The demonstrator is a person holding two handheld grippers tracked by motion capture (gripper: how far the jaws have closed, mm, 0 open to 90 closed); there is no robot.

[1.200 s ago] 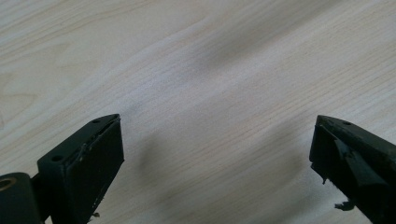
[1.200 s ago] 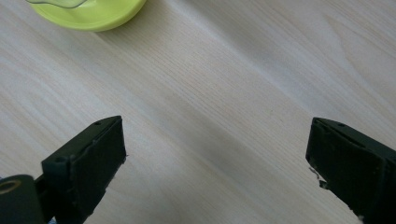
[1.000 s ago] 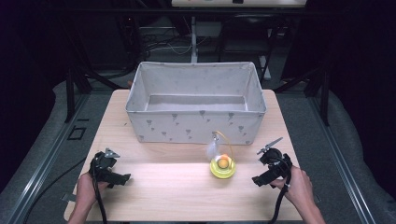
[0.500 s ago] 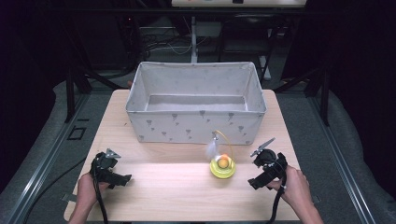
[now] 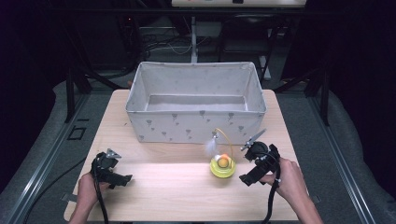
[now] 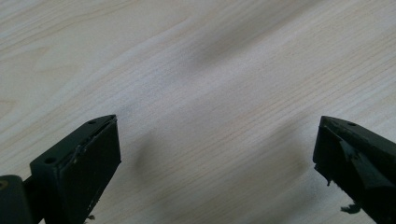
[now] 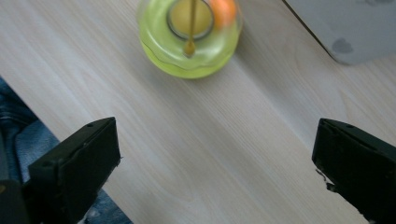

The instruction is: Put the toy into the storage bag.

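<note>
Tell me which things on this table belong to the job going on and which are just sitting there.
In the job:
- yellow-green toy with an orange ball and a feather on a wire
- right tongs, open, close beside the toy

Lying about:
- grey fabric bin behind the toy
- left tongs, open over bare table

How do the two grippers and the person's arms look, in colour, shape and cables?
Both the left gripper and the right gripper are black, each topped with a grey three-cornered plate. Each has two black, blocky jaws with slanted tips, slightly frayed on the inner faces. A black cable trails from each gripper toward the person. The forearms are bare, with no sleeves visible. Blue denim appears at the edge of the right gripper view.
</note>
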